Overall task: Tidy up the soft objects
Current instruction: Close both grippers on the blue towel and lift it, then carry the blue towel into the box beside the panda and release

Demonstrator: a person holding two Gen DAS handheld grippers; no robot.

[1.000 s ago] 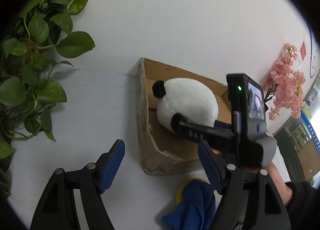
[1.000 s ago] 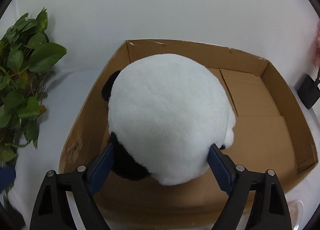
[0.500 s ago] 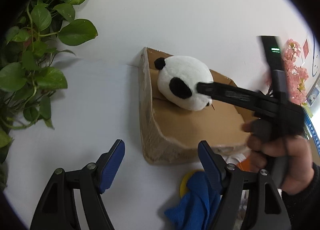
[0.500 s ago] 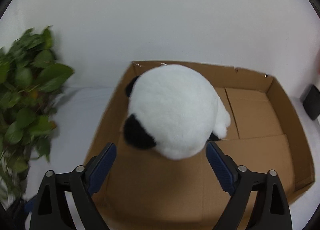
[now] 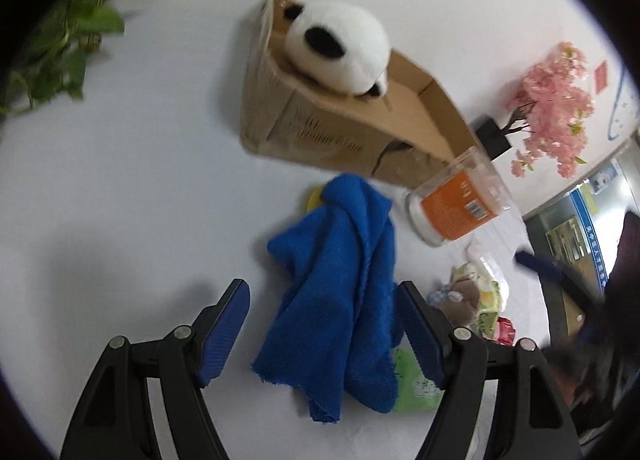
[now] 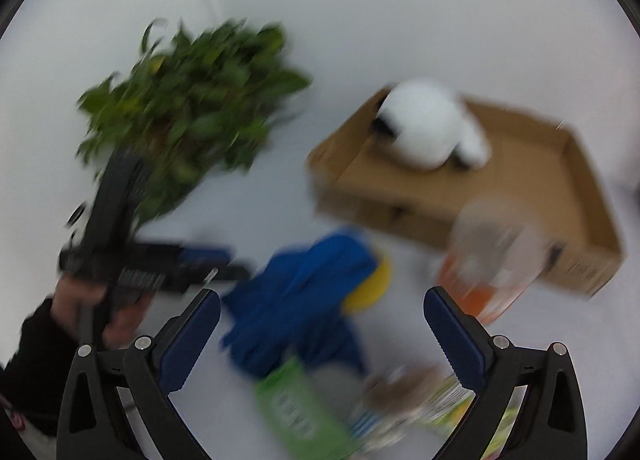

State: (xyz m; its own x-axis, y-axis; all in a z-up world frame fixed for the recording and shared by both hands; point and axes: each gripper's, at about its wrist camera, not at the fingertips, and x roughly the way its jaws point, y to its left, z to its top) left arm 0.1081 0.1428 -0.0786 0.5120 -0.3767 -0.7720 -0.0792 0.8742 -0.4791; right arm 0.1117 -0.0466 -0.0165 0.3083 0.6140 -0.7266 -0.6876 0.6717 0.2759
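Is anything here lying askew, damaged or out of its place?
Yes. The clear jar with the orange label lies tipped on its side against the box. The box's near wall is creased and torn close to the jar. The blue cloth is crumpled in a heap over a yellow thing. The panda sits in the box.

The right gripper [image 6: 322, 324] hangs with its jaws spread wide and nothing between the pads. Just ahead of the gap lies a crumpled blue towel [image 6: 298, 296] over a yellow object [image 6: 372, 286], with a green packet [image 6: 298, 408] nearer the jaws. Farther ahead, right of the jaw line, a panda plush [image 6: 430, 125] sits in a cardboard box [image 6: 552, 179]; the view is blurred.
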